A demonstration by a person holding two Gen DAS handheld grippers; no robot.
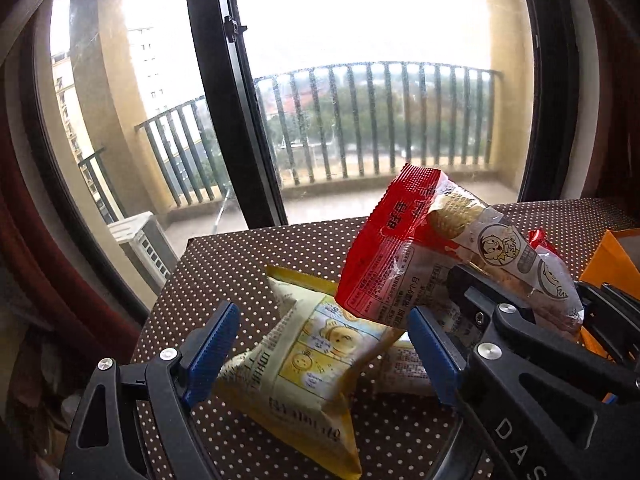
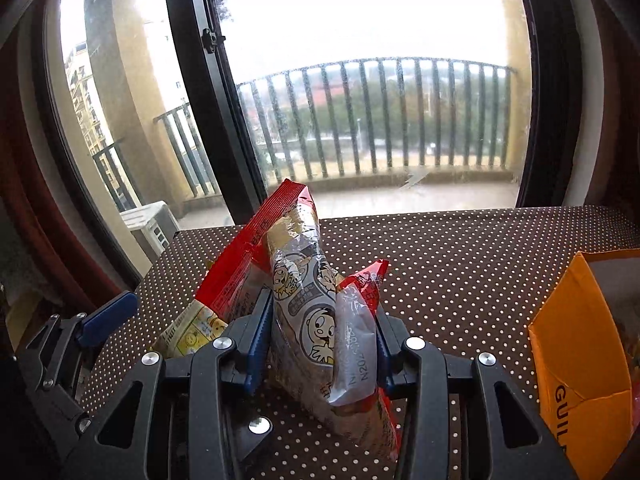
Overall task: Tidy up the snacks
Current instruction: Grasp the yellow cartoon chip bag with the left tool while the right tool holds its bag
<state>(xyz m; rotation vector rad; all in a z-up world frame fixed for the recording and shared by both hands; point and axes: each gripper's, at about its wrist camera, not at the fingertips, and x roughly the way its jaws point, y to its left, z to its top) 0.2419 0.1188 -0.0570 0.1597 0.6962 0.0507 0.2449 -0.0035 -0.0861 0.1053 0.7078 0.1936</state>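
A red and clear snack pack [image 2: 316, 312] with cartoon faces is clamped between the pads of my right gripper [image 2: 320, 344] and held above the table; it also shows in the left wrist view [image 1: 432, 248]. A yellow snack pack [image 1: 304, 364] lies on the brown dotted tablecloth [image 1: 248, 256], between the open fingers of my left gripper [image 1: 320, 352], with no pad visibly pressing it. A bit of it shows in the right wrist view [image 2: 192, 332]. Another pale pack [image 1: 400, 368] lies partly hidden behind the left gripper's right finger.
An open orange cardboard box [image 2: 584, 352] stands at the table's right side, also in the left wrist view [image 1: 612, 264]. The table's far edge [image 2: 400, 216] meets a large window with a black frame [image 1: 228, 100]. The left table edge drops off beside a red curtain [image 1: 24, 240].
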